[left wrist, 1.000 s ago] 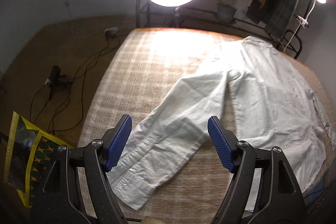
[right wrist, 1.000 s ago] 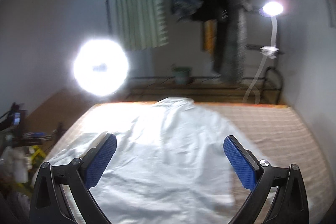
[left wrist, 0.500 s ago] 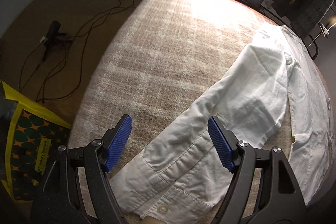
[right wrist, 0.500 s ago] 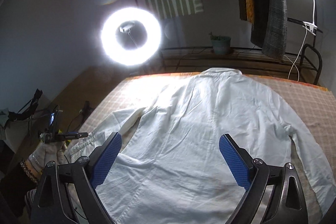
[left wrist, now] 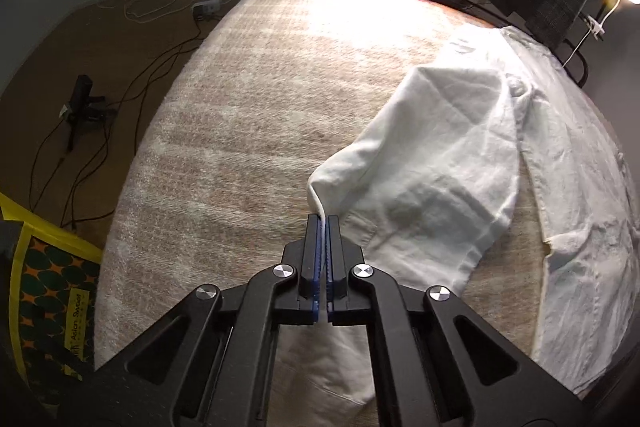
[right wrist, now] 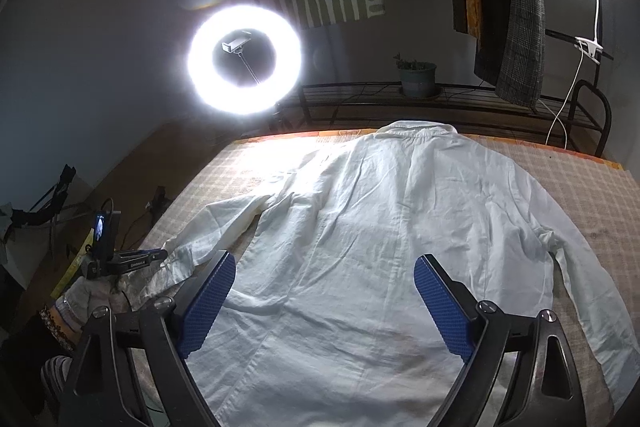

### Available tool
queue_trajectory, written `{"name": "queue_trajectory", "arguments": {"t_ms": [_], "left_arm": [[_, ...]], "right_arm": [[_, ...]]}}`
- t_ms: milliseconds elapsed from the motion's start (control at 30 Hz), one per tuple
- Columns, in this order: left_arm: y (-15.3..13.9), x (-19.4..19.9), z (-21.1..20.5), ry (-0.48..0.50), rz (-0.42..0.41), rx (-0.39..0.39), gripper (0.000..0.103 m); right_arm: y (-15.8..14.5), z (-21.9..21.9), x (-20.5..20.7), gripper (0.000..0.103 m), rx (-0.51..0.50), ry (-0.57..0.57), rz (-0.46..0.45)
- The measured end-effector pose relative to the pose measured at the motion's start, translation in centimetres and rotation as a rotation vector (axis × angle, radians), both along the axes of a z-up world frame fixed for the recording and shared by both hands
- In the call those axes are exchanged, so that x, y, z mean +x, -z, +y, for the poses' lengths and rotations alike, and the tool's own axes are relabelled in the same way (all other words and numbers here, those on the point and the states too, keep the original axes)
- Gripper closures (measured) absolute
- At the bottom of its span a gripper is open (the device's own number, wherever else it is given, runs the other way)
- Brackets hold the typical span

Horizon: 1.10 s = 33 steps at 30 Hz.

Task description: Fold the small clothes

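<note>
one white shirt, two hand-held grippers, left hand-held gripper pinching sleeve, right hand-held gripper spread, closing

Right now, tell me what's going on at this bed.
A person with a handheld gripper in each hand is folding a white shirt spread flat on the bed. The left gripper is shut on the shirt's sleeve, pinching a fold of fabric near the cuff. The right gripper hangs over the shirt's lower body, jaws wide but closing slightly, gripping nothing. No fold is made yet.
</note>
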State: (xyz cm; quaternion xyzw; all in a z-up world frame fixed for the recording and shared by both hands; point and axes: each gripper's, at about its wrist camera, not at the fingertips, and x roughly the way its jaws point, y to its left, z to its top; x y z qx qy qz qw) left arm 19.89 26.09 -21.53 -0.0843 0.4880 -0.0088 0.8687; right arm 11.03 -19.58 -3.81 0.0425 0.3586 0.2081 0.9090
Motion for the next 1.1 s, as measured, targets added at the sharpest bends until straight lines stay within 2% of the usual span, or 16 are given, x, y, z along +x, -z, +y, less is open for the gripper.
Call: {"name": "queue_trajectory", "arguments": {"t_ms": [100, 233, 367, 500, 667, 767, 867, 900, 933, 967, 1033, 1100], "left_arm": [[-1.9, -0.3, -1.3, 0.025, -0.042, -0.012, 0.103], [-5.0, -0.7, -4.5, 0.101, -0.097, -0.009, 0.103], [-7.8, -1.4, -8.7, 0.195, -0.147, -0.025, 0.103], [-9.7, -2.8, -13.8, 0.297, -0.172, -0.048, 0.103], [-9.6, -4.3, -20.2, 0.423, -0.159, -0.075, 0.103], [-8.1, -5.2, -23.6, 0.500, -0.134, -0.002, 0.103], [-6.8, -5.9, -25.7, 0.568, -0.096, 0.032, 0.103], [-6.6, -6.1, -26.1, 0.573, -0.093, 0.068, 0.102], [-6.5, -6.5, -26.2, 0.578, -0.088, 0.083, 0.094], [-6.6, -6.7, -26.2, 0.579, -0.086, 0.080, 0.078], [-7.3, -7.3, -25.1, 0.556, -0.098, 0.040, 0.063], [-8.2, -7.9, -23.2, 0.500, -0.112, -0.010, 0.063]], "right_arm": [[-0.1, -0.3, 0.0, 0.012, 0.004, 0.002, 0.006], [0.4, -0.6, 0.3, 0.019, 0.024, -0.007, 0.041], [0.6, -0.5, 0.5, 0.028, 0.043, -0.027, 0.065], [0.6, -0.7, 0.7, 0.029, 0.064, -0.046, 0.082], [1.2, -1.4, 1.8, 0.040, 0.121, -0.070, 0.144], [1.9, -1.4, 2.9, 0.046, 0.147, -0.083, 0.193], [3.1, -1.0, 4.2, 0.047, 0.177, -0.109, 0.255], [3.6, -0.8, 4.6, 0.047, 0.181, -0.120, 0.274], [4.2, -0.6, 4.9, 0.047, 0.182, -0.127, 0.293], [4.8, -0.4, 5.1, 0.047, 0.179, -0.132, 0.307], [5.8, -0.1, 5.3, 0.047, 0.162, -0.137, 0.339], [6.8, 0.0, 5.0, 0.047, 0.152, -0.144, 0.370]]}}
